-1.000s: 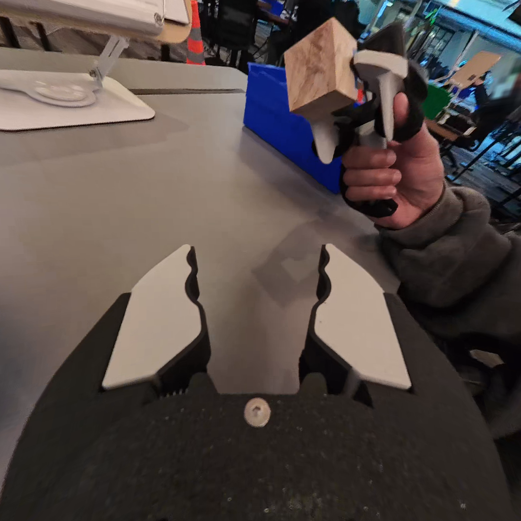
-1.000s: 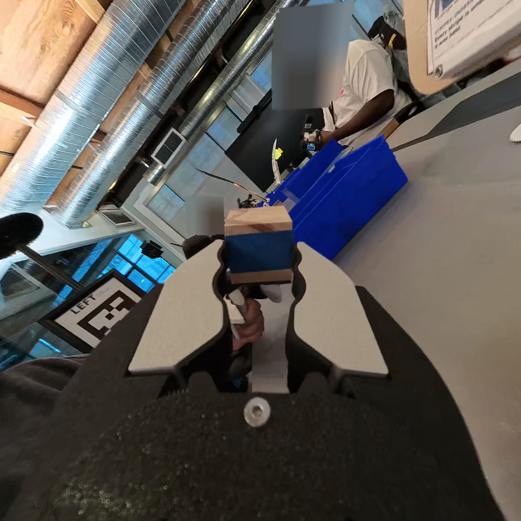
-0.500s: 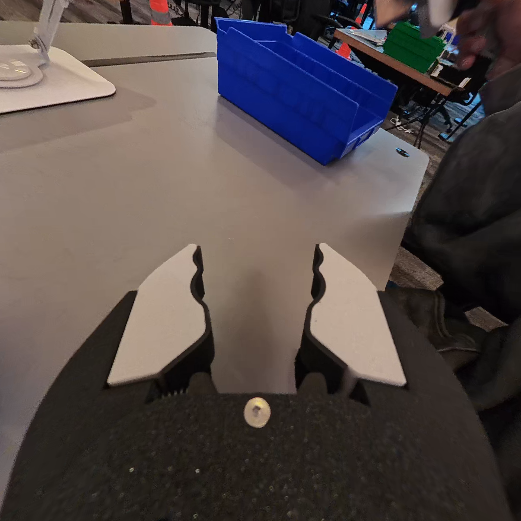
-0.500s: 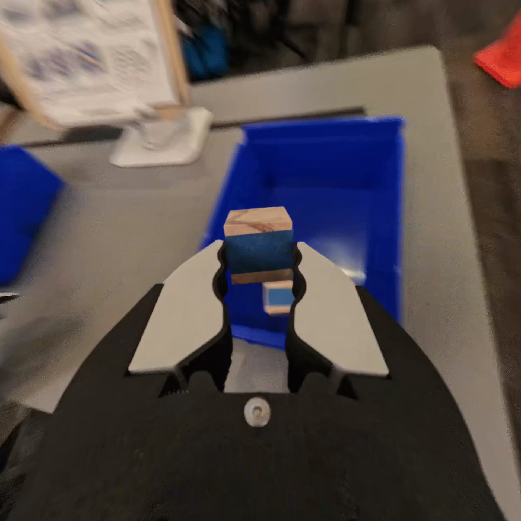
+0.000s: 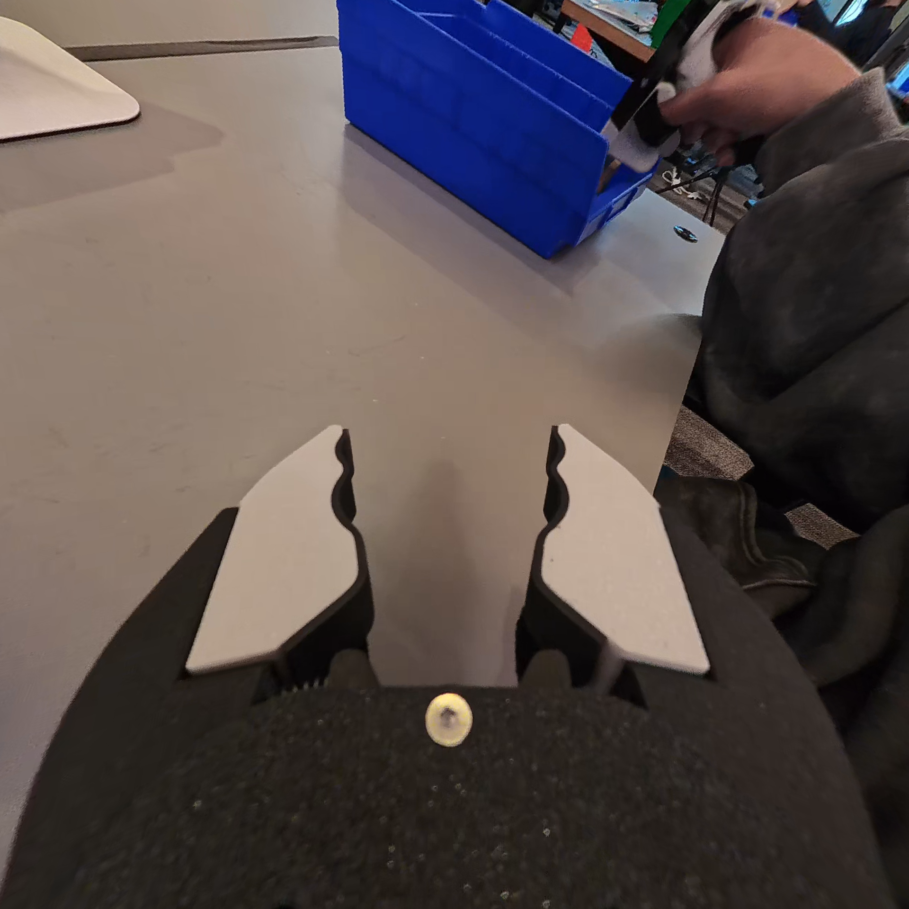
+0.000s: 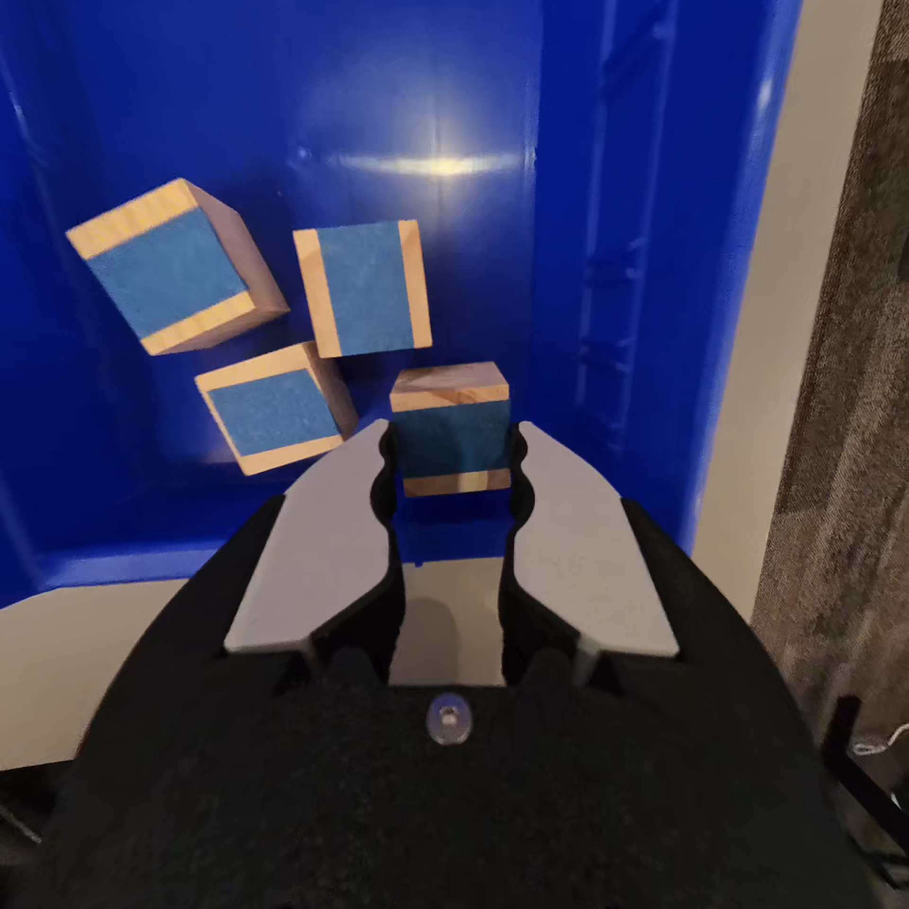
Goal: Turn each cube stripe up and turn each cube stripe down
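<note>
My right gripper [image 6: 450, 428] is shut on a wooden cube with a blue stripe [image 6: 450, 433] and holds it inside a blue bin [image 6: 639, 246], near the bin's front right corner, stripe facing the camera. Three more striped cubes lie on the bin floor with their stripes up: one at the left [image 6: 172, 265], one in the middle [image 6: 364, 287], one in front [image 6: 273, 408]. My left gripper [image 5: 450, 433] is open and empty above the grey table [image 5: 246, 295]. In the left wrist view the right gripper [image 5: 634, 133] reaches into the bin [image 5: 467, 123] from the right.
A white stand base [image 5: 54, 93] lies at the table's far left. The table edge [image 5: 679, 393] runs along the right, with a dark sleeve [image 5: 811, 295] beyond it. Carpet floor [image 6: 846, 393] shows right of the bin.
My right gripper has swung from high in the air over the bin and down into it, still holding the cube. My left gripper has stayed open and turned toward the bin.
</note>
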{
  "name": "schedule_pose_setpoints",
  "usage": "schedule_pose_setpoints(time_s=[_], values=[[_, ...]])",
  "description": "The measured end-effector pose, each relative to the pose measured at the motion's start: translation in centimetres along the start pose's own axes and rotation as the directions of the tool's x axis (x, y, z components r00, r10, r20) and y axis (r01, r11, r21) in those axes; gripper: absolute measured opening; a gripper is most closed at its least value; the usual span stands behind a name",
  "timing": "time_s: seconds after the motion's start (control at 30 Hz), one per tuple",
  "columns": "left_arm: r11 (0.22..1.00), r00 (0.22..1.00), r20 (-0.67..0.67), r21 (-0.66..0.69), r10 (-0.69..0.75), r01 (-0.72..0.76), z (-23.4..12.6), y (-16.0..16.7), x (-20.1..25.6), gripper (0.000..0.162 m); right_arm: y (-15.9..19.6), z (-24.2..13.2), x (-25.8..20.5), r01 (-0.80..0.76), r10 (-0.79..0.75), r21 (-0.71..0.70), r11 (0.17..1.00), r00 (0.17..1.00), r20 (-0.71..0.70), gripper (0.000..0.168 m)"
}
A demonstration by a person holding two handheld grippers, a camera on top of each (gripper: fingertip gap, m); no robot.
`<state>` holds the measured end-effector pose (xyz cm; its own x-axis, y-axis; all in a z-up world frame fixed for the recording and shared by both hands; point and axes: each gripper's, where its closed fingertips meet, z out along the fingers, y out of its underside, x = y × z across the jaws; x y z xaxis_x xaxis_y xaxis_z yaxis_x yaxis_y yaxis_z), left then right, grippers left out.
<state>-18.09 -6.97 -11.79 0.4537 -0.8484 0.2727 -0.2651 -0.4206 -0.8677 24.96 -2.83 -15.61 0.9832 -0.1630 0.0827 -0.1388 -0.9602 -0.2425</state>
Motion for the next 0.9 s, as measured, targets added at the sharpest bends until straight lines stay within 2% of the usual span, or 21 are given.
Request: schedule_pose_setpoints(time_s=[0.2,0.27,0.33,0.4,0.47,0.5,0.57,0.63,0.67,0.73,0.8,0.83,0.9], values=[[1.000,1.000,0.002,-0.026,0.003,-0.003,0.3,0.4,0.0,0.077,-0.4,0.8,0.4,0.019,-0.019,0.015,1.000,0.999,-0.032,0.045],[0.999,1.000,-0.001,-0.033,0.002,-0.002,0.3,0.6,0.0,0.078,-1.1,-0.1,0.4,0.020,-0.018,0.071,0.997,1.000,-0.025,0.056],[0.999,1.000,0.004,-0.032,0.005,-0.004,0.3,0.5,0.0,0.078,-2.0,-2.4,-0.1,0.026,-0.027,0.160,0.987,1.000,0.005,0.061],[0.999,1.000,0.008,-0.033,0.007,-0.006,0.3,0.5,-0.1,0.078,-3.4,-6.2,-1.8,0.055,-0.081,0.313,0.948,0.994,0.072,0.058],[1.000,1.000,0.011,-0.030,0.005,-0.005,0.3,0.5,-0.2,0.078,-4.9,-10.9,-5.1,0.114,-0.216,0.523,0.844,0.967,0.138,0.057],[0.999,1.000,0.011,-0.033,0.004,-0.004,0.4,0.5,-0.2,0.078,-5.5,-13.4,-7.4,0.131,-0.304,0.636,0.760,0.937,0.170,0.057],[0.999,1.000,0.015,-0.035,0.002,-0.002,0.4,0.6,-0.3,0.078,-5.9,-18.5,-13.1,0.098,-0.515,0.846,0.524,0.828,0.223,0.058],[0.999,1.000,0.017,-0.037,0.004,-0.003,0.4,0.6,-0.3,0.078,-5.0,-22.2,-18.8,-0.038,-0.679,0.951,0.307,0.691,0.247,0.057],[0.999,1.000,0.020,-0.037,0.005,-0.004,0.4,0.6,-0.3,0.078,-4.2,-23.0,-21.6,-0.121,-0.736,0.959,0.255,0.620,0.274,0.058],[0.999,1.000,0.027,-0.030,0.011,-0.010,0.2,0.5,-0.4,0.077,-2.5,-22.6,-27.1,-0.245,-0.810,0.933,0.263,0.470,0.351,0.058],[1.000,0.999,0.033,-0.028,0.014,-0.013,0.1,0.4,-0.5,0.077,-0.8,-20.2,-32.3,-0.286,-0.839,0.899,0.331,0.347,0.419,0.065],[1.000,0.999,0.034,-0.026,0.014,-0.013,0.0,0.3,-0.5,0.077,0.0,-18.4,-34.5,-0.259,-0.854,0.904,0.340,0.318,0.412,0.067],[1.000,0.999,0.036,-0.025,0.010,-0.009,-0.3,0.3,-0.6,0.076,0.9,-14.6,-37.2,-0.146,-0.879,0.941,0.305,0.336,0.337,0.067]])
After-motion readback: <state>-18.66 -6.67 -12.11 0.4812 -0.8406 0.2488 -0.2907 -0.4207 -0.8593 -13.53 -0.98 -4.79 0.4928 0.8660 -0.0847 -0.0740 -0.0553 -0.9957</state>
